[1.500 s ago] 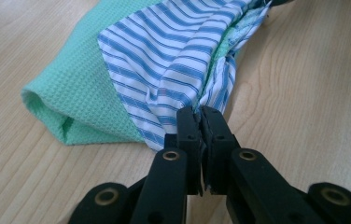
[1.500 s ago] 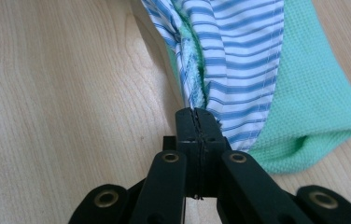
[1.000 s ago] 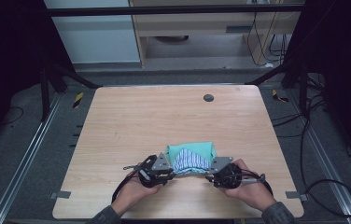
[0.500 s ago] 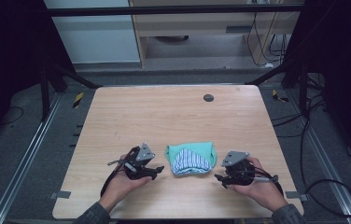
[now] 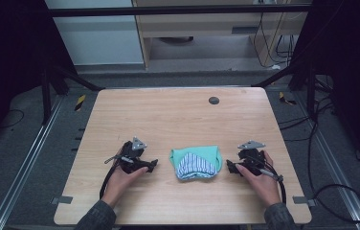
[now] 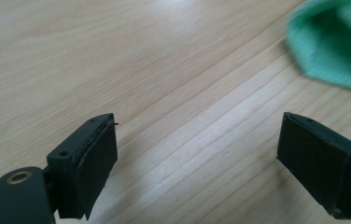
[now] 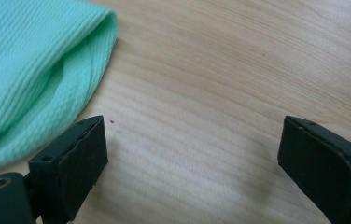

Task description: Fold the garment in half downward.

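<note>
Left gripper (image 5: 152, 164) and right gripper (image 5: 228, 166): just been opening, now spread with nothing between, flanking folded green cloth (image 5: 196, 162) near worktop (image 5: 168, 115) front edge. To finish well, draw both clear sideways without snagging the folds.

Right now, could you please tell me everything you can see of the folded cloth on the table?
The folded cloth is a small mint-green knit, ribbed in texture, with a blue-and-white striped part showing on top toward the person. It lies flat in a compact bundle with rounded, doubled edges on the wooden table, near its front edge. It sits between the left gripper and right gripper, whose jaws stand open and apart from it. Nothing touches it but the table.
</note>
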Demonstrator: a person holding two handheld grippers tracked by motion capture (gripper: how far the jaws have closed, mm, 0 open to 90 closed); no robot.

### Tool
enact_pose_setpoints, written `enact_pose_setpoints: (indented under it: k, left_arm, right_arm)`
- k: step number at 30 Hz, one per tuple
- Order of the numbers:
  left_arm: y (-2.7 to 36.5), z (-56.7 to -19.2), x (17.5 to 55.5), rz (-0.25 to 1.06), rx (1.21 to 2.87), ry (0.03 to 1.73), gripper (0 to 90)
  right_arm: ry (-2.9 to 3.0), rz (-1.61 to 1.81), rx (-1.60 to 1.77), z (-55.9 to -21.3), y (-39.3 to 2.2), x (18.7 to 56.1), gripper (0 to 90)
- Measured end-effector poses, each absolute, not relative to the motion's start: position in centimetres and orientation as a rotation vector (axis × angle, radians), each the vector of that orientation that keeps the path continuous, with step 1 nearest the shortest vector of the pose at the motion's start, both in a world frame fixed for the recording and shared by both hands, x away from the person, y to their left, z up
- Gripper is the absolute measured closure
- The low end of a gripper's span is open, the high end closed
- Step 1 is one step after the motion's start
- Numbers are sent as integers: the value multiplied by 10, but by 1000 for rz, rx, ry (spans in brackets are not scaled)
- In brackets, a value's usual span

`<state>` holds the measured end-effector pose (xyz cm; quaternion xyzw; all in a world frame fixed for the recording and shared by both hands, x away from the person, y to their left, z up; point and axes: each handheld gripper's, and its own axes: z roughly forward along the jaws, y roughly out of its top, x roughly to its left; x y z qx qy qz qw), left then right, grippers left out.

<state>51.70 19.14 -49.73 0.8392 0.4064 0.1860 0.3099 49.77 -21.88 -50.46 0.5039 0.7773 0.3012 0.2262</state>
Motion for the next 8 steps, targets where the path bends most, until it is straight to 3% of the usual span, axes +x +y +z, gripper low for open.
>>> enact_pose_setpoints:
  k: [8]
  left_arm:
    - [198, -508, 519, 497, 2127, 1094, 40]
  right_arm:
    - [2042, 870, 1485, -513, -213, 504, 2]
